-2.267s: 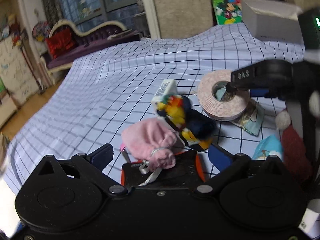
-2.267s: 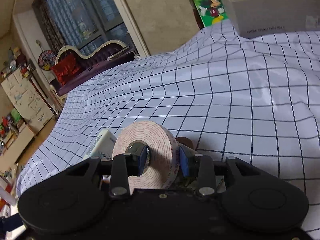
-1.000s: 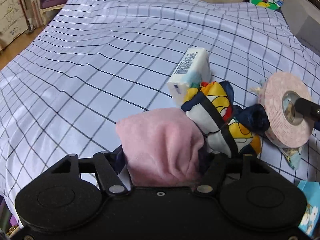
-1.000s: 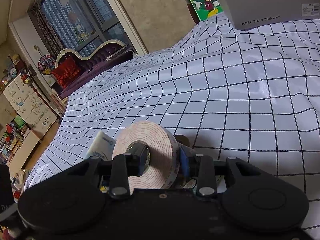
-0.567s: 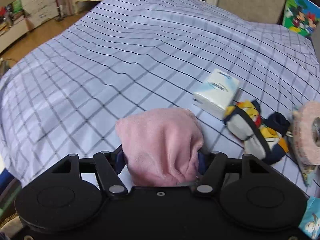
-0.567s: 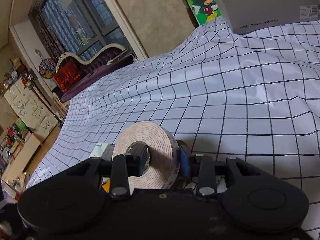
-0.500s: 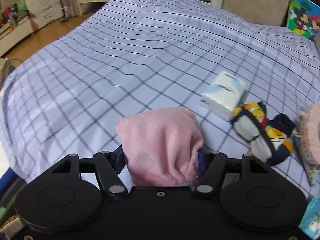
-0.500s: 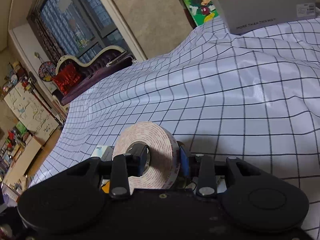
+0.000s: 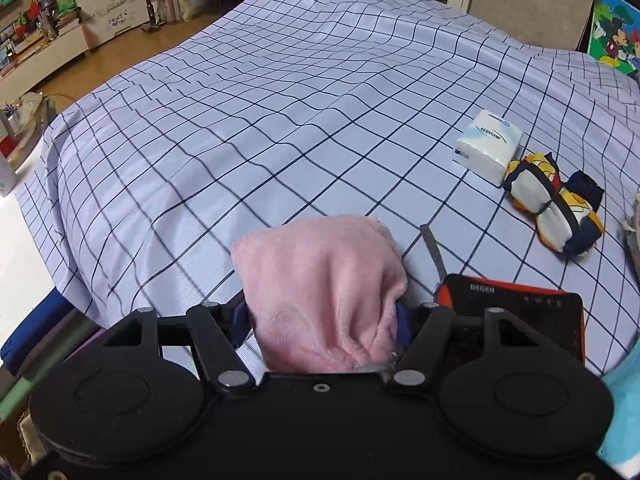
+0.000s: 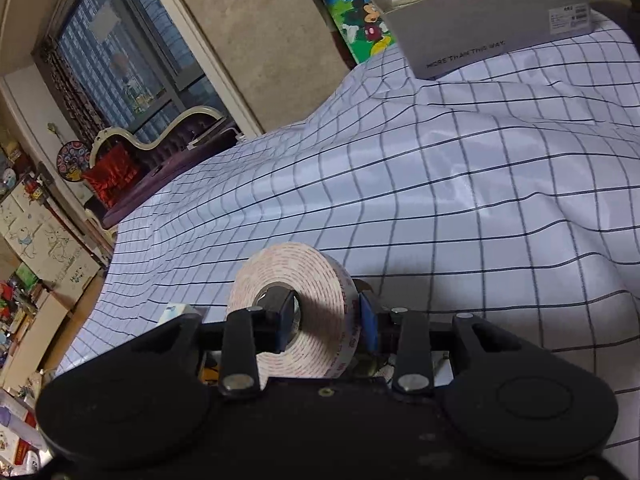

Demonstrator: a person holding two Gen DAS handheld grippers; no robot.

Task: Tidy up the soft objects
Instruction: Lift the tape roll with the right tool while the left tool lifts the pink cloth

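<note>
My left gripper point(image 9: 322, 320) is shut on a soft pink pouch point(image 9: 320, 280) and holds it above the near part of the checked bedsheet point(image 9: 280, 120). A rolled multicoloured cloth bundle point(image 9: 554, 202) and a white tissue pack point(image 9: 488, 146) lie on the sheet to the right. My right gripper point(image 10: 326, 322) is shut on a roll of white foam tape point(image 10: 292, 308), one finger through its core, held above the sheet point(image 10: 440, 200).
A black and orange device point(image 9: 516, 320) lies just right of the pink pouch. A grey open box point(image 10: 492, 32) stands at the far end of the bed, beside a Mickey Mouse picture point(image 10: 360, 20). The bed's left edge drops to the floor point(image 9: 60, 76).
My left gripper closed on the pink pouch, lifted it and carried it left, away from the bundle and tissue pack. The right gripper keeps holding the tape roll, nearly still.
</note>
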